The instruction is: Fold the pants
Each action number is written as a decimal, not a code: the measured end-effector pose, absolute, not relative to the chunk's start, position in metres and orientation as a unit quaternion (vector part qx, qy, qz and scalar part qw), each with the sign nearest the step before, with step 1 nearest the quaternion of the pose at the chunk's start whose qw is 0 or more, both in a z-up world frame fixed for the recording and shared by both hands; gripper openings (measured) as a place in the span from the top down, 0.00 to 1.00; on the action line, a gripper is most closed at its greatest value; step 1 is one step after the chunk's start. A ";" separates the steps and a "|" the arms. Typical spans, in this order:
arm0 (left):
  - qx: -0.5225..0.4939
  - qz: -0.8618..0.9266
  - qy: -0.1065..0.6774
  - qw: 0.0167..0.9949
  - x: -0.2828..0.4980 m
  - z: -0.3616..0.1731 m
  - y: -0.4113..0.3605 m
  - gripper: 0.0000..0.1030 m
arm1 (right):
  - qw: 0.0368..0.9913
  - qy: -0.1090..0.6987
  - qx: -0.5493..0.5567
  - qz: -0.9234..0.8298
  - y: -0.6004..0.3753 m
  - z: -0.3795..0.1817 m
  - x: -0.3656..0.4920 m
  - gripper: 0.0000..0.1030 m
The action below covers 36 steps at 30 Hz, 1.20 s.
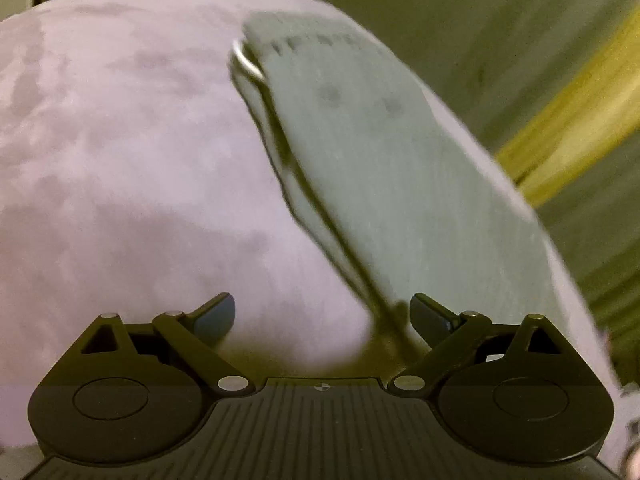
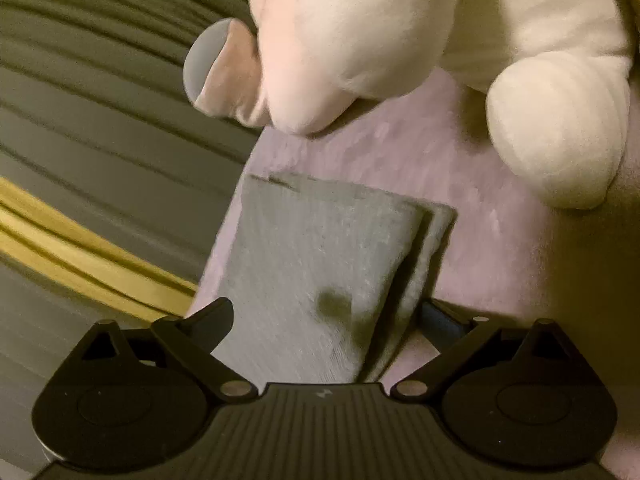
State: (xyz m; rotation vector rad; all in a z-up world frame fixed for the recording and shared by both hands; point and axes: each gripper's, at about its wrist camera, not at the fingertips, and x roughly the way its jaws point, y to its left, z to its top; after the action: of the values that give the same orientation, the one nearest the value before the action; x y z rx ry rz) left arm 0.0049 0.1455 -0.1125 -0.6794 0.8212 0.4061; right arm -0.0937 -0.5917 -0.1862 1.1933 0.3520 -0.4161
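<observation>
While pants (image 2: 316, 264) lie layered on the blanket (image 1: 120, 140) near the plush (image 2: 420, 28) | left gripper (image 1: 322, 318) spread, empty | right gripper (image 2: 326, 320) spread astride pants, positioned for another fold.

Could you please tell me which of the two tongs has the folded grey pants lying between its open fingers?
The right tongs: the pants fill its gap, whereas the left tongs mostly frame pink blanket.

Left of the folded pants (image 1: 384, 168), bare pink blanket (image 1: 120, 140) gives my left tongs (image 1: 322, 318) open passage. Ahead of my right tongs (image 2: 326, 318), a white plush toy (image 2: 440, 40) blocks the far side, lying just beyond the pants' edge.
</observation>
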 end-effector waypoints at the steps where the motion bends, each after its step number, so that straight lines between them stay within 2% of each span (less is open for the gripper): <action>1: -0.302 0.194 0.391 0.847 0.007 -0.116 0.139 0.05 | 0.791 0.156 0.560 -0.190 -0.594 -0.187 -0.095 0.04; 5: -0.275 0.201 0.390 0.856 0.013 -0.115 0.133 0.05 | 0.792 0.146 0.565 -0.177 -0.597 -0.189 -0.101 0.05; 13: -0.348 0.219 0.358 0.838 0.003 -0.118 0.160 0.05 | 0.811 0.146 0.537 -0.180 -0.587 -0.187 -0.104 0.05; 14: -0.345 0.218 0.359 0.839 0.004 -0.118 0.159 0.05 | 0.811 0.146 0.536 -0.184 -0.587 -0.186 -0.104 0.09; 15: -0.338 0.217 0.360 0.842 0.005 -0.118 0.158 0.04 | 0.810 0.144 0.536 -0.190 -0.586 -0.185 -0.105 0.15; 16: -0.329 0.215 0.363 0.845 0.007 -0.119 0.155 0.03 | 0.807 0.145 0.538 -0.196 -0.586 -0.186 -0.105 0.36; 17: -0.317 0.214 0.366 0.848 0.008 -0.119 0.153 0.03 | 0.801 0.149 0.543 -0.203 -0.588 -0.189 -0.104 0.62; 19: -0.302 0.212 0.371 0.852 0.011 -0.119 0.149 0.02 | 0.779 0.152 0.568 -0.219 -0.592 -0.200 -0.108 0.81; 20: -0.298 0.211 0.372 0.853 0.011 -0.119 0.147 0.02 | 0.771 0.141 0.581 -0.219 -0.594 -0.205 -0.111 0.84; 25: -0.309 0.209 0.368 0.852 0.008 -0.120 0.149 0.01 | 0.746 0.107 0.626 -0.201 -0.601 -0.218 -0.124 0.86; 36: -0.294 0.214 0.374 0.853 0.012 -0.120 0.144 0.01 | 0.754 0.102 0.623 -0.181 -0.608 -0.222 -0.124 0.85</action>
State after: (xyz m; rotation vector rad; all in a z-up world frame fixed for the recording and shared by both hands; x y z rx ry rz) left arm 0.0123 0.1439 -0.1200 -0.6178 0.7867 0.4505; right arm -0.1242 -0.6080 -0.2221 1.3582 0.2219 -0.3957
